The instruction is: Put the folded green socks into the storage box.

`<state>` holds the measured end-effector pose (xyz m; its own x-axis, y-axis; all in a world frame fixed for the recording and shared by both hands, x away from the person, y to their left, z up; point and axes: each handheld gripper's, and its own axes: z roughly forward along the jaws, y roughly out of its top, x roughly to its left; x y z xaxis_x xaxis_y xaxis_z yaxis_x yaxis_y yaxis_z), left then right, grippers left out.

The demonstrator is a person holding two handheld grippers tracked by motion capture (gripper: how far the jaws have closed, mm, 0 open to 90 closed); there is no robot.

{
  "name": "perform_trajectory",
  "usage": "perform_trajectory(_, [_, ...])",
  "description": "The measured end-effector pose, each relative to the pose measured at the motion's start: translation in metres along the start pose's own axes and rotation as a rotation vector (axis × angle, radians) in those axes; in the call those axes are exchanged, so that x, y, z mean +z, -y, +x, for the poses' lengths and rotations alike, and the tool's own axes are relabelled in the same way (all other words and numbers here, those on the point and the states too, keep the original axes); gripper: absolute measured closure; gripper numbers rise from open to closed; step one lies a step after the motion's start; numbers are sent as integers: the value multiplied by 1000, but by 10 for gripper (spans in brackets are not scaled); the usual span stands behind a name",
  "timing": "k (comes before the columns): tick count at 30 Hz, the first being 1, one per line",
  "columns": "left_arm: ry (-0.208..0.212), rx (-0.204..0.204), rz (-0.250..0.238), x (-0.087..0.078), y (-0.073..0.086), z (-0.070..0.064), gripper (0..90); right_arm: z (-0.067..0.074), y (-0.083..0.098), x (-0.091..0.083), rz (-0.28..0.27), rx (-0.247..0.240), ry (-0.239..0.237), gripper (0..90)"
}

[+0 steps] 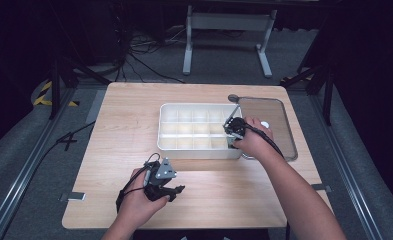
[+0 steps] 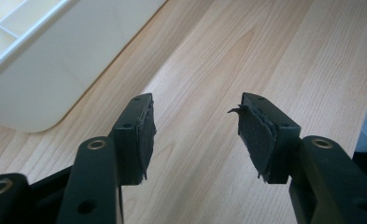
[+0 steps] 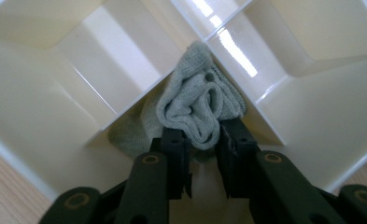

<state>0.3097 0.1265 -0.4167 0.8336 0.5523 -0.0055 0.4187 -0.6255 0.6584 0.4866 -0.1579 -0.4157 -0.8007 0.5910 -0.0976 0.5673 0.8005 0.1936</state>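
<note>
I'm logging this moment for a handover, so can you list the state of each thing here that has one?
Left gripper: open, jaws apart over bare wood, holding nothing.
Right gripper: shut on the pale green cloth.
Pale green cloth: bunched, inside a compartment at the organizer's near right corner.
White organizer box: lid off, the other compartments look empty.
Clear lid: off, lying flat right of the box.

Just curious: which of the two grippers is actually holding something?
The right gripper, pinching a pale green cloth inside the white divided box; the left gripper is open over bare table.
</note>
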Motion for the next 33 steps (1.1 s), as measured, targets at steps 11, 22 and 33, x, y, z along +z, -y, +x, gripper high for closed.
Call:
perform_trajectory(11, [-9,-24,-17,-8,5,3,463,-2,23,-45,-226,58,-31,567])
perform_trajectory(22, [-16,-36,-24,-15,4,7,459,22,62,-79,-507,56,-71,536])
perform_trajectory(33, [-1,-37,-29,-18,2,8,458,56,95,-93,-677,5,-151,499])
